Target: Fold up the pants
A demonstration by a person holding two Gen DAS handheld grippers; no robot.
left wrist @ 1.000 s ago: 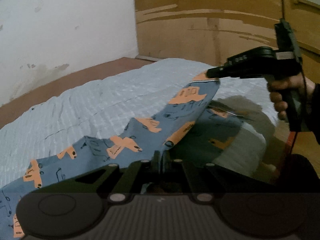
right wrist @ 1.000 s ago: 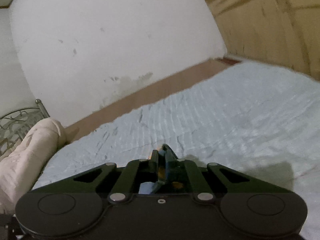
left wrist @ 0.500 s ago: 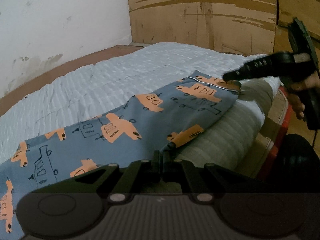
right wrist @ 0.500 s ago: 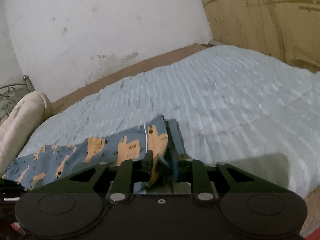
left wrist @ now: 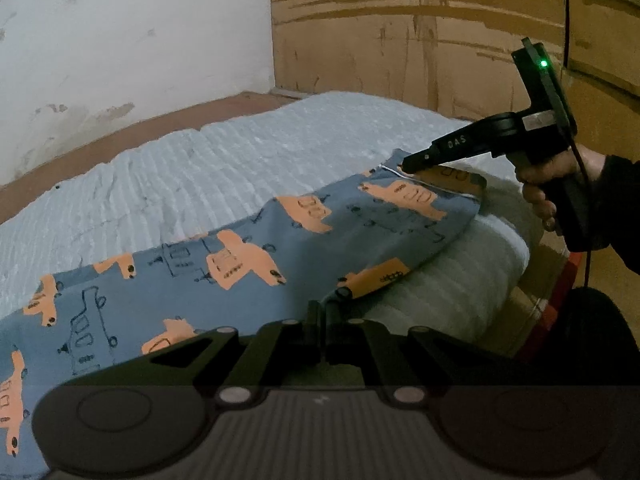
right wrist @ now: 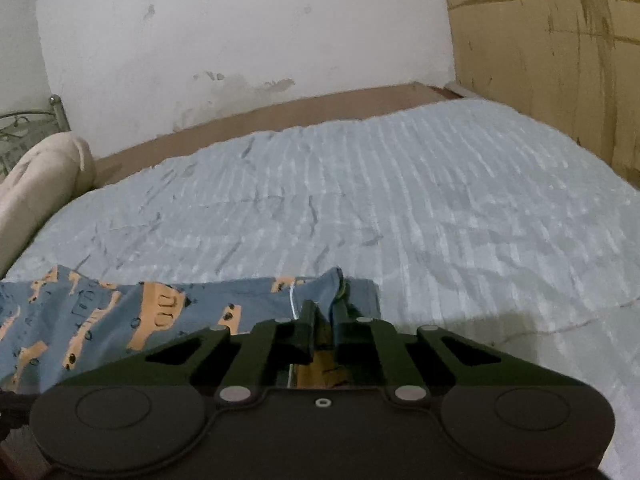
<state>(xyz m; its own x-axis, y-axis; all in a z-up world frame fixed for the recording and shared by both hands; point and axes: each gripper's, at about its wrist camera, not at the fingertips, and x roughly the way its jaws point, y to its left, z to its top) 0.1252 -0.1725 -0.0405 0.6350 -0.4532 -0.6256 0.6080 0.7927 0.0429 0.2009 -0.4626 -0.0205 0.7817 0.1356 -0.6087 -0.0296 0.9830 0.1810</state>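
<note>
Blue pants (left wrist: pixel 248 276) with orange vehicle prints lie spread along the near edge of the bed; they also show in the right wrist view (right wrist: pixel 120 320). My left gripper (left wrist: pixel 322 312) is shut on the pants' near edge. My right gripper (right wrist: pixel 324 312) has its jaws a little apart around the pants' far corner, with cloth still between the fingers. In the left wrist view the right gripper (left wrist: pixel 408 166) rests at that corner, held by a hand.
A pale blue quilted bedspread (right wrist: pixel 400 208) covers the bed. A beige pillow (right wrist: pixel 36 184) lies at the left by a metal headboard. A white wall and a wooden panel (left wrist: pixel 400 48) stand behind. The mattress edge (left wrist: pixel 480 280) drops off at the right.
The pants were held up in the air; both grippers lowered them and now they lie flat on the bed. The right gripper's jaws have parted slightly.
</note>
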